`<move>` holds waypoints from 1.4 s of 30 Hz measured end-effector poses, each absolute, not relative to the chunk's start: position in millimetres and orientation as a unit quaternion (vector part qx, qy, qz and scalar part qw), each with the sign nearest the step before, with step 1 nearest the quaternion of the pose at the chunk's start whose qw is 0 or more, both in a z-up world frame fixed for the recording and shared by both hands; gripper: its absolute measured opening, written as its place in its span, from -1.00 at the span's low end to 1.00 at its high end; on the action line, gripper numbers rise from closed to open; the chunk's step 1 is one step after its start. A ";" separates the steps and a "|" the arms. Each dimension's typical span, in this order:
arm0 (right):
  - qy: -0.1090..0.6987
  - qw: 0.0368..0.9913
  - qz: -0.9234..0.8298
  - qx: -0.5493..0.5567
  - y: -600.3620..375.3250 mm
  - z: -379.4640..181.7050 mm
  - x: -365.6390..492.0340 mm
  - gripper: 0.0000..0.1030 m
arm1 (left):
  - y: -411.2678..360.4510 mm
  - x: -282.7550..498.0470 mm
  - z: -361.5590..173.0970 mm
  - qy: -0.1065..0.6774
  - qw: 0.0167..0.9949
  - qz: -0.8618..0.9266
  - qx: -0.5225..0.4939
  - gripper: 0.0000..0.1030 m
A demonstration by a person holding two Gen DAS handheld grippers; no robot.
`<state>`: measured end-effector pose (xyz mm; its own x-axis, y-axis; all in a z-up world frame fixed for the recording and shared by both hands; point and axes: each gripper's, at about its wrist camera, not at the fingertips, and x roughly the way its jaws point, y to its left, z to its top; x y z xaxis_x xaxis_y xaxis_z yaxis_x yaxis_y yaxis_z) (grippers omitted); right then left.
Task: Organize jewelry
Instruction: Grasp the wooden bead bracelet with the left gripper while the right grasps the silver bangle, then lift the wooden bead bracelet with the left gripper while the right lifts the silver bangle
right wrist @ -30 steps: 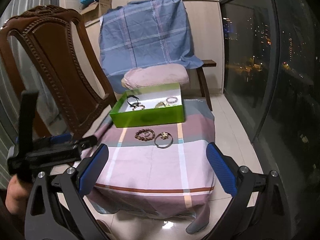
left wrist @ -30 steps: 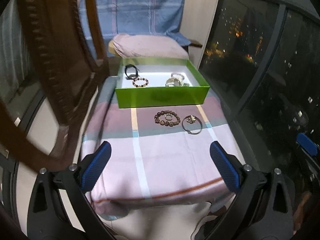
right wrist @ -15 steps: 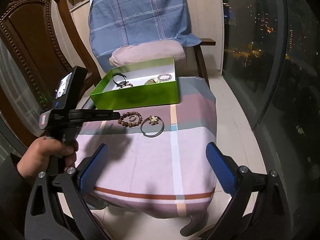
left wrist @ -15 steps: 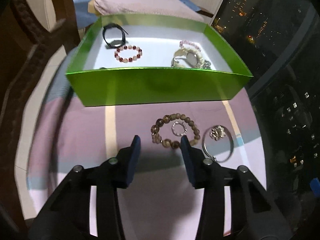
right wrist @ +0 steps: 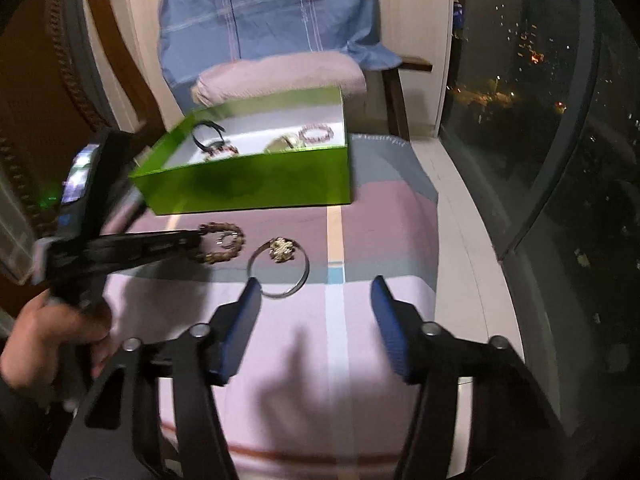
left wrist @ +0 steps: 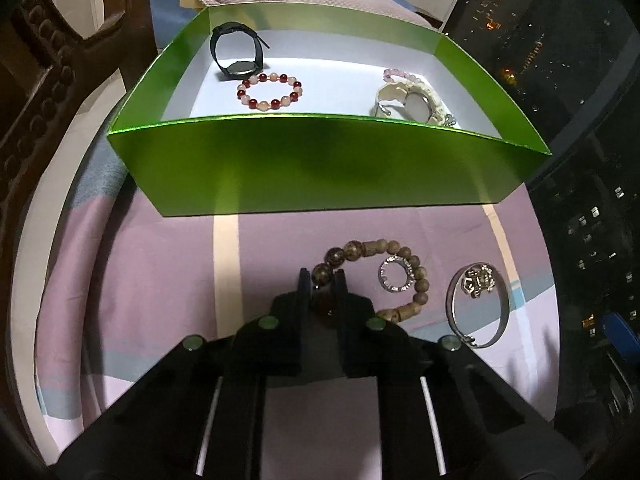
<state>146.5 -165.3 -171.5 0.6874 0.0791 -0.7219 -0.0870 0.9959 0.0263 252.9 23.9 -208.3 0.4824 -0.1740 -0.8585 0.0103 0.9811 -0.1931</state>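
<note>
Left claw, wide open a second ago, now pinches the wooden bead bracelet on the desk before the green box; lift pending. Right claw open near the bangle.

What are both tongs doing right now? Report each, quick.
Left tongs: closed on the brown bead bracelet, on the cloth.
Right tongs: open, holding nothing, near the silver bangle.

The left gripper is reached forward and low, its jaws pinched nearly together (something is caught between them), gripped by the left hand. The right gripper hovers behind it, jaws spread wide.
</note>
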 end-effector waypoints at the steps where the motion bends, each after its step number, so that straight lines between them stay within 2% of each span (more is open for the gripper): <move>1: 0.399 0.916 0.041 -0.007 -163.2 -176.3 155.9 -0.06 | 24.4 251.8 -207.4 0.503 0.859 -0.054 -0.077 -0.77; 6: 0.442 0.896 0.028 -0.023 -152.7 -209.6 202.9 -0.29 | 27.9 231.6 -172.9 0.455 0.887 -0.050 -0.066 -0.77; 8: 0.464 0.885 0.024 -0.028 -149.8 -223.4 215.9 -0.48 | 28.3 218.2 -148.0 0.424 0.901 -0.064 -0.066 -0.77; 10: 0.456 0.889 0.013 -0.049 -144.7 -226.7 216.8 -0.88 | 28.1 205.3 -124.4 0.395 0.914 -0.070 -0.059 -0.77; 11: 0.461 0.886 0.015 -0.055 -141.9 -226.1 217.8 -0.93 | 27.9 198.5 -113.8 0.382 0.919 -0.074 -0.057 -0.77; 15: 0.448 0.893 0.014 -0.038 -145.3 -216.4 210.4 -0.93 | 28.2 165.9 -70.3 0.333 0.935 -0.104 -0.058 -0.77; 22: 0.355 0.933 0.050 0.023 -163.7 -134.7 139.3 -0.93 | 51.3 101.1 -29.9 0.303 0.941 -0.126 -0.085 -0.77; 32: 0.267 0.960 0.087 0.025 -164.0 -56.6 38.1 -0.93 | 42.3 30.5 -16.2 0.306 0.939 -0.130 -0.087 -0.77; 42: 0.239 0.966 0.098 0.018 -160.3 -34.6 -4.8 -0.93 | 10.5 -1.4 -10.9 0.306 0.939 -0.138 -0.072 -0.77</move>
